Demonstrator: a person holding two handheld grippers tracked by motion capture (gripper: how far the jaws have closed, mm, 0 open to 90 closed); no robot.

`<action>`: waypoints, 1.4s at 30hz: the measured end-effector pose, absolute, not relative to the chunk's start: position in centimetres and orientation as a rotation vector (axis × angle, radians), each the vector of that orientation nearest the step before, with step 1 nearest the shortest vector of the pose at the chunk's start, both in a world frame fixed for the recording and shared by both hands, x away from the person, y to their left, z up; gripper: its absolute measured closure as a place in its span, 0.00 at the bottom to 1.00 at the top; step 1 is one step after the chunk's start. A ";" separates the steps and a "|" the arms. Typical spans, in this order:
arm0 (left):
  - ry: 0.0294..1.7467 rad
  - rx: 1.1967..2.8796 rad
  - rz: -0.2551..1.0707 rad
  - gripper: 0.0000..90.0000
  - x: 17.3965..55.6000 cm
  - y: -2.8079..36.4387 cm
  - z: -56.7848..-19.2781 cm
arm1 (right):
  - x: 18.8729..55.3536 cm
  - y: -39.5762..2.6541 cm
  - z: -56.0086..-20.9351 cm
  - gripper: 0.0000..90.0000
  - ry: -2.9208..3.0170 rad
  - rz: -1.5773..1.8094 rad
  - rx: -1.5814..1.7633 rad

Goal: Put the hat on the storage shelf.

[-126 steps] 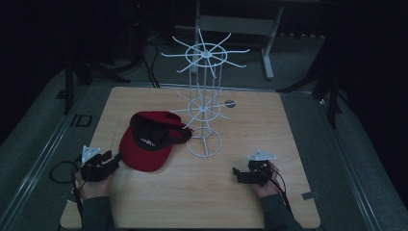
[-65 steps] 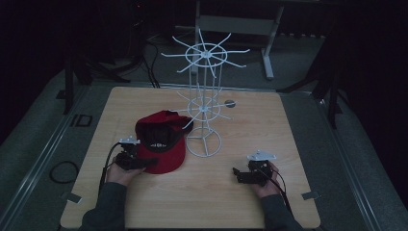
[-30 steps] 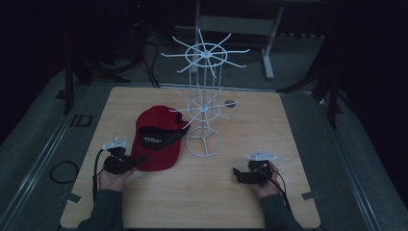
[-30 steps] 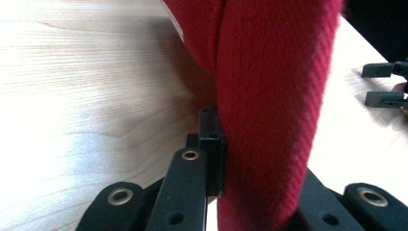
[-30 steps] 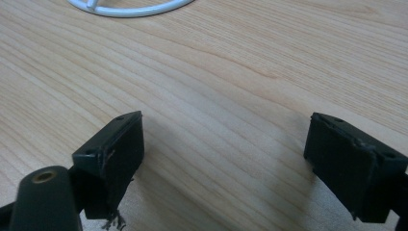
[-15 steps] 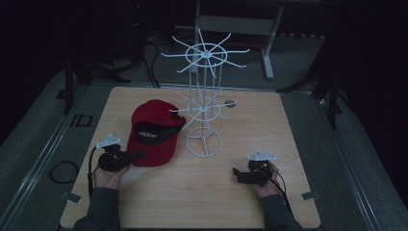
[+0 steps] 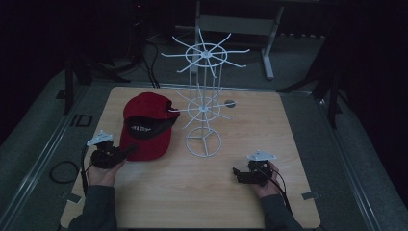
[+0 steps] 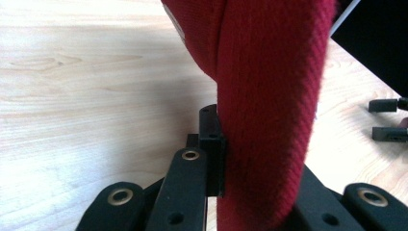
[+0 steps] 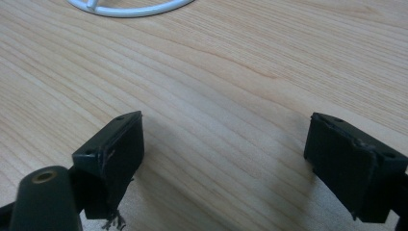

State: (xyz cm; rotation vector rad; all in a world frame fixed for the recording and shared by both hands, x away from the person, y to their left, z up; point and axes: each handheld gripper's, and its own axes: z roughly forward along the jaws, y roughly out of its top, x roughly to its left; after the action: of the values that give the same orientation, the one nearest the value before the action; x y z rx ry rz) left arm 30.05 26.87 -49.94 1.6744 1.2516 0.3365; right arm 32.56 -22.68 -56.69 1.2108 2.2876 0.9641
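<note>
Left gripper [image 7: 126, 153] clamped on the brim of a red fabric baseball cap [image 7: 146, 126]; in the left gripper view the red cloth [image 8: 269, 110] runs up between the black jaws, pinched tight. Cap sits left of centre on the light wooden table [image 7: 269, 125], crown toward the far side, just beside a white wire spinner rack [image 7: 204, 103]. Right gripper [image 7: 236, 174] rests near the right front, jaws wide apart over bare wood [image 9: 226, 139].

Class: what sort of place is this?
Probably a lab or recording studio: a wooden table in a dark room, handheld left gripper clamping a red fabric cap, a white wire display rack.
</note>
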 end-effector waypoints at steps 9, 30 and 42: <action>1.270 1.619 0.378 0.95 29.8 27.7 -49.0 | 32.6 -22.7 -56.7 0.15 2.287 0.964 1.211; 1.250 1.548 0.453 0.95 30.0 28.1 -46.1 | 32.6 -22.7 -56.7 0.15 2.286 0.966 1.212; 1.239 1.518 0.492 0.95 30.8 27.5 -44.6 | 32.6 -22.7 -56.7 0.15 2.285 0.965 1.214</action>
State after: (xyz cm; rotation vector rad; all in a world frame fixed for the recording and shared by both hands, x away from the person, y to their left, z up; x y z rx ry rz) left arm 30.80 27.53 -44.60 1.5183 1.2386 0.4918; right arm 32.56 -22.66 -56.69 1.2140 2.2854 0.9655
